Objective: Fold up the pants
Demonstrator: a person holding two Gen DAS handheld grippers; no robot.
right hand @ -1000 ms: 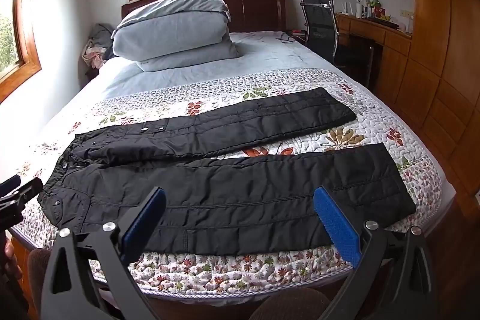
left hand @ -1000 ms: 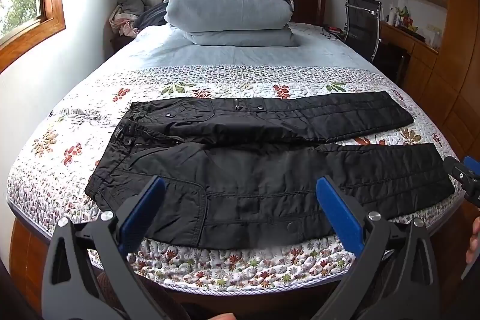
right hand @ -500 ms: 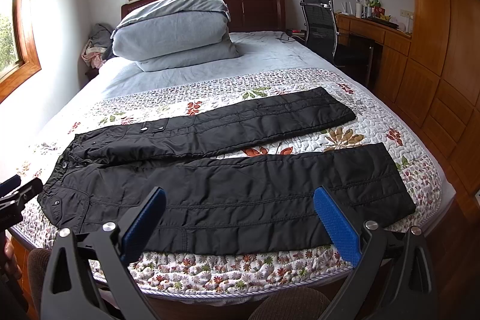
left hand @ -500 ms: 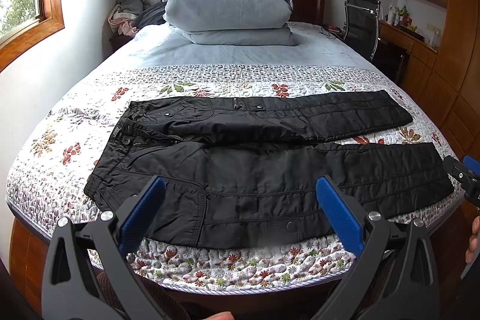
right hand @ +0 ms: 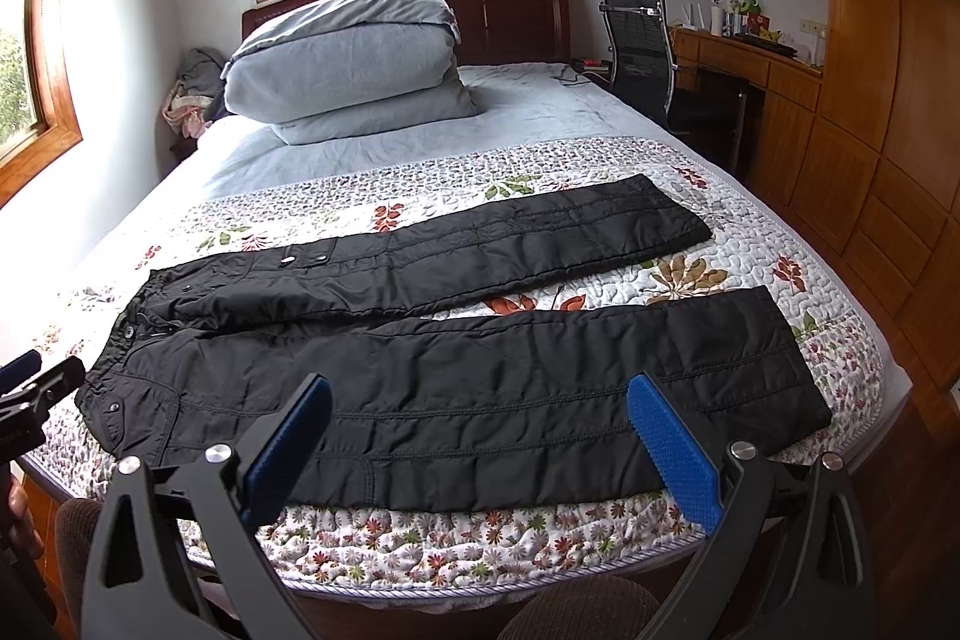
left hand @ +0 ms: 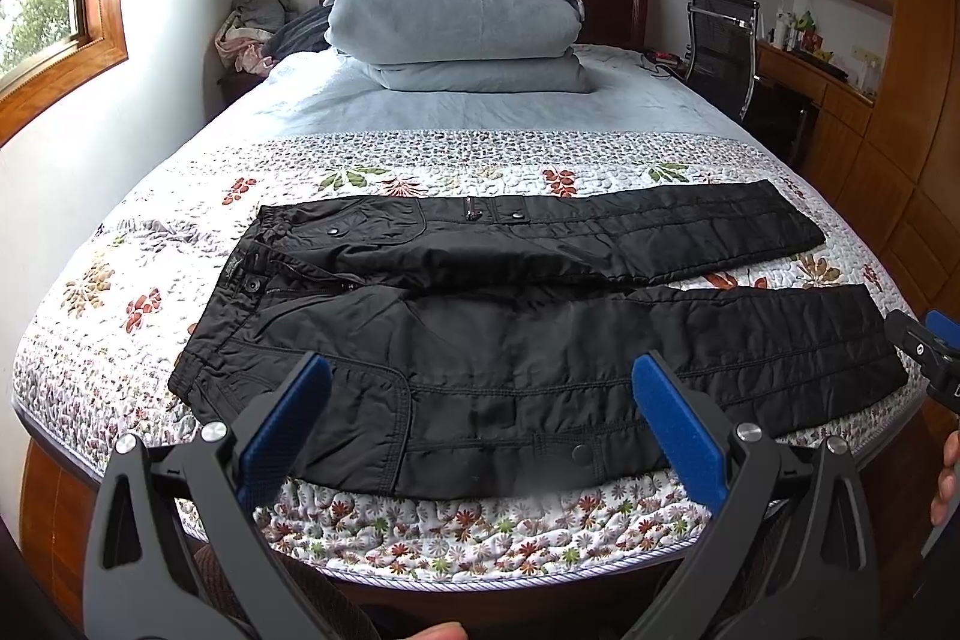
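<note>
The bed [left hand: 150, 244], covered by a floral quilt [left hand: 480, 526], carries the black pants [left hand: 540, 340] laid flat across its near end, waistband to the left, legs running right and splayed apart with quilt showing between them; over the last second the pants have kept the same place and shape, and both views have shifted only slightly, so folding is judged not yet begun; the left gripper [left hand: 480, 424] hovers above the near edge of the bed, its jaws spread wide and empty, just short of the near leg below the hip pocket; the right gripper [right hand: 480, 436] likewise stands agape and holds nothing, poised over the near leg's lower hem side; neither touches the fabric.
</note>
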